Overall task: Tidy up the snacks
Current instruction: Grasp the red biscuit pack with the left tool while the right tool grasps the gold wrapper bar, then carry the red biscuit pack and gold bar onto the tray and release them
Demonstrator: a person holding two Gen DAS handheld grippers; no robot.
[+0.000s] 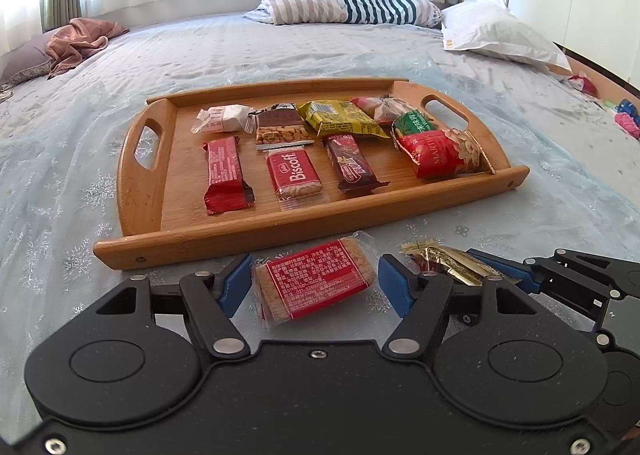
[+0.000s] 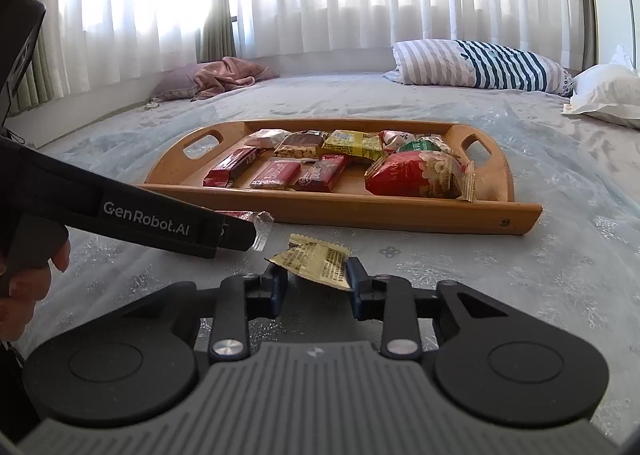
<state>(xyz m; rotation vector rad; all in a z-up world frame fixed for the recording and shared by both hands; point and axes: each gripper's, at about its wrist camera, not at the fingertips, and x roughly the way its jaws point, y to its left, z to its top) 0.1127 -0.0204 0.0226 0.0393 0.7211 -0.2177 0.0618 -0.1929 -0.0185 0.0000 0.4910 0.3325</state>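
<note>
Between our left gripper's (image 1: 314,287) blue pads lies a red-labelled biscuit pack (image 1: 316,283), flat on the bedspread (image 1: 80,215); the jaws stand wide, with a gap showing on each side of the wrapper, so nothing is clamped. Our right gripper (image 2: 316,281) has its jaws drawn in against a gold wrapper (image 2: 316,261), one pad touching each edge, just in front of the wooden tray (image 2: 400,215).

From the left wrist we read the tray's contents plainly: a Biscoff pack (image 1: 294,175), a long red bar (image 1: 226,175), a dark brown bar (image 1: 352,167), a yellow packet (image 1: 340,117) and a red nut bag (image 1: 438,153) at the right end. From the right wrist those same packs overlap and the labels blur.

Only the right wrist shows the left tool's black arm (image 2: 140,219) and the fingers (image 2: 24,283) gripping it; that arm covers most of the biscuit pack, leaving a crimped end visible. Lettering on the gold wrapper is too small for us to read.
</note>
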